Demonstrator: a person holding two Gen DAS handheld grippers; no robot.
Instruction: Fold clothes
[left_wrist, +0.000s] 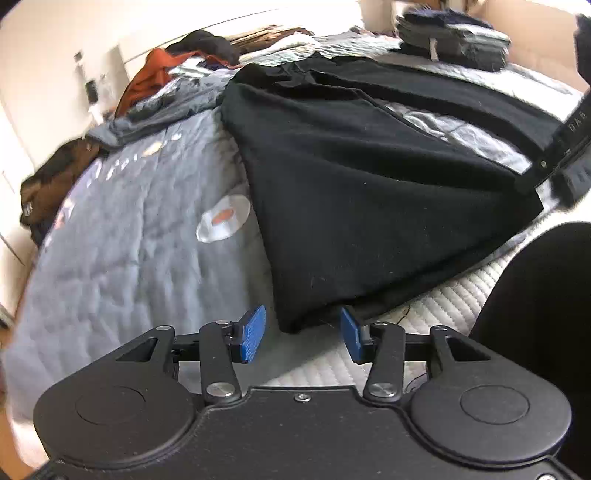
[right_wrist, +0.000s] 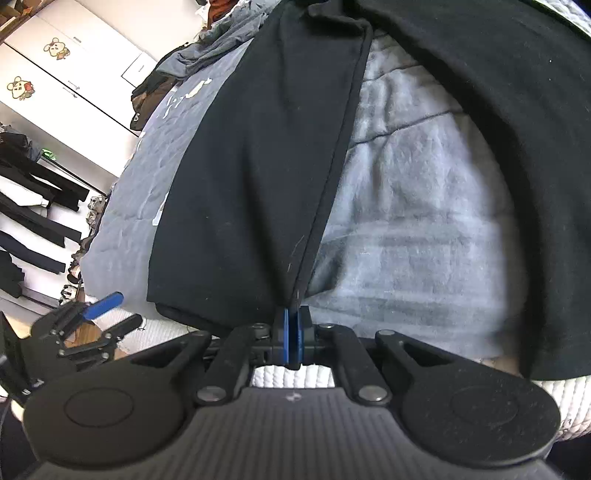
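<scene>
Black cotton trousers (left_wrist: 369, 192) lie spread on the grey quilted bed (left_wrist: 140, 243), hems at its near edge. Right tongs (right_wrist: 294, 338) pinched tight on one leg's hem. Left tongs (left_wrist: 302, 334) part-open, empty, just before the other hem.

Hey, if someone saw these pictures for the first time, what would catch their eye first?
The big black garment spread across the grey quilt dominates both views. The right gripper is pinched shut on its hem at the near edge, while the left gripper stands open just short of the garment's corner. A folded stack sits far back.
</scene>
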